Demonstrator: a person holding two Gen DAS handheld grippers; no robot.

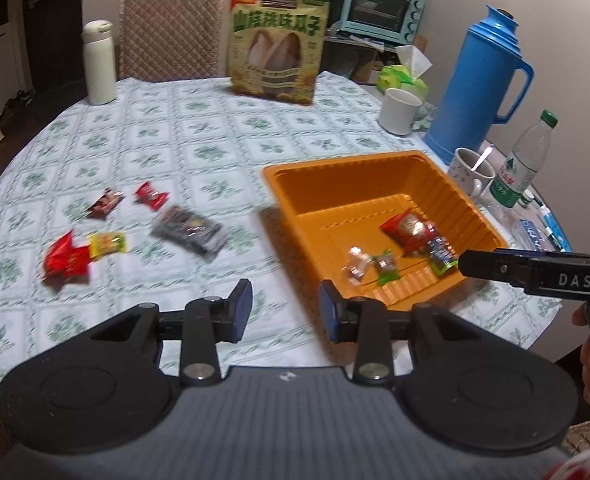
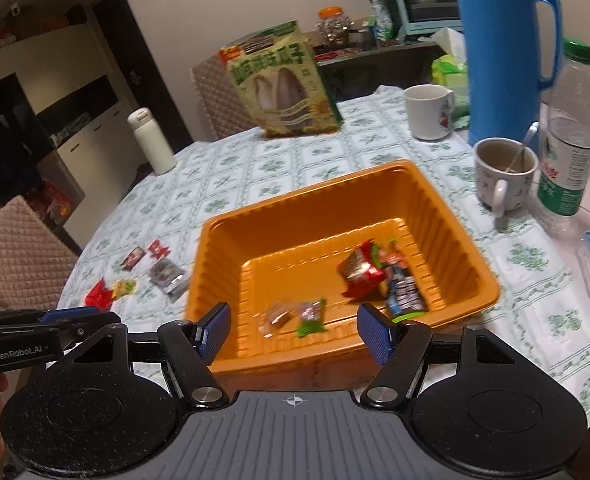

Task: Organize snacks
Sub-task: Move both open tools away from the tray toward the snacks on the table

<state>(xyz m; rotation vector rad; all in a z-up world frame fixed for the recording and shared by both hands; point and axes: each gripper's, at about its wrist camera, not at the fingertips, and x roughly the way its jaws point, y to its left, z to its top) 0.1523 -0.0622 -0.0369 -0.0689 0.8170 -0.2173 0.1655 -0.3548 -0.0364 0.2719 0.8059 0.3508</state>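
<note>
Your left gripper point(image 1: 286, 306) has its blue pads apart with nothing between them, hovering over bare tablecloth just left of the orange ribbed plastic tray point(image 1: 347, 184). Your right gripper point(image 2: 293, 334) is spread wider, also empty, sitting over the tray's near wall. Inside the tray already: a red foil pack point(image 2: 361, 270), a blue-and-dark wrapped pack point(image 2: 405, 300), a small green wrapped sweet point(image 2: 311, 316) and a clear wrapped one point(image 2: 279, 316), all bunched toward the near right corner. Still out on the green-and-white patterned tablecloth point(image 1: 199, 136), well left of the tray: a crumpled red foil packet point(image 1: 65, 260) touching a small yellow sachet point(image 1: 109, 242), a dark brown mini pack point(image 1: 105, 202), a small red twist-wrapped pack point(image 1: 151, 196), and a larger grey-black flat pouch point(image 1: 191, 232) nearest the tray. I'd judge all of these light, soft and crinkly, with slick film that can slide out of the pads. Pinch across the filled middle rather than the thin sealed ends, and close gently so the contents don't crush. The grey pouch is the widest; take it across its short side.
</note>
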